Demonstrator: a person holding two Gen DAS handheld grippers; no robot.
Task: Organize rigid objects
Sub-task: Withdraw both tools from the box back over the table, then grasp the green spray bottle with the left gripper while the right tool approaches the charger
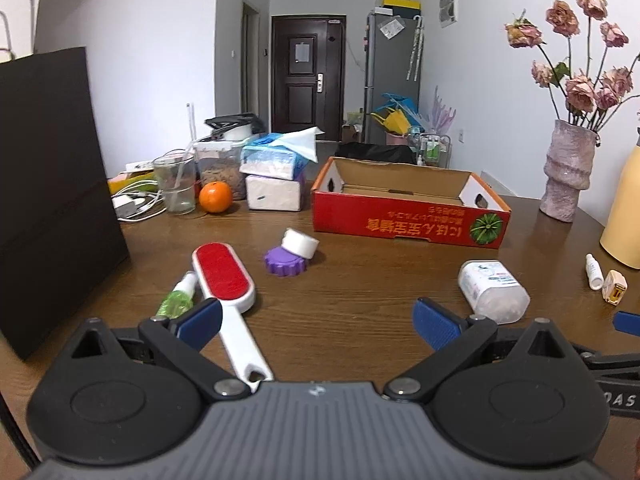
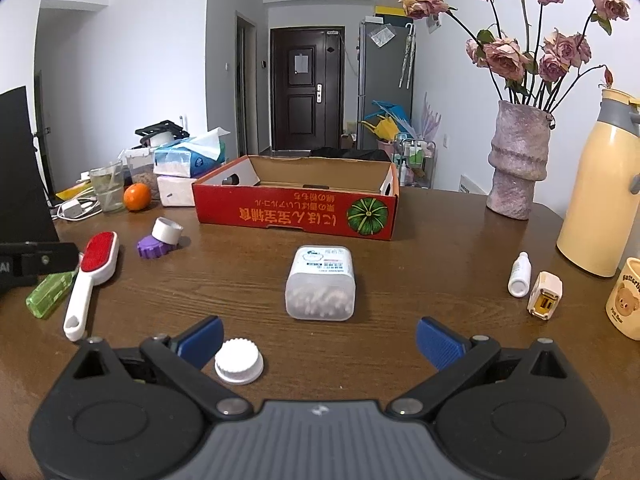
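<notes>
Vase, orange, thermos

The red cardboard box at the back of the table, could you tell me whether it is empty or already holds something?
It looks empty. The red cardboard box is open on top, and only bare brown floor shows inside in both views; its near inner corner is hidden.

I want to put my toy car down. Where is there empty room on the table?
Bare wood lies between the lint brush and the swab jar, and between that jar and the small dropper bottle. The red box looks empty inside too. The far left corner near the orange is crowded.
</notes>
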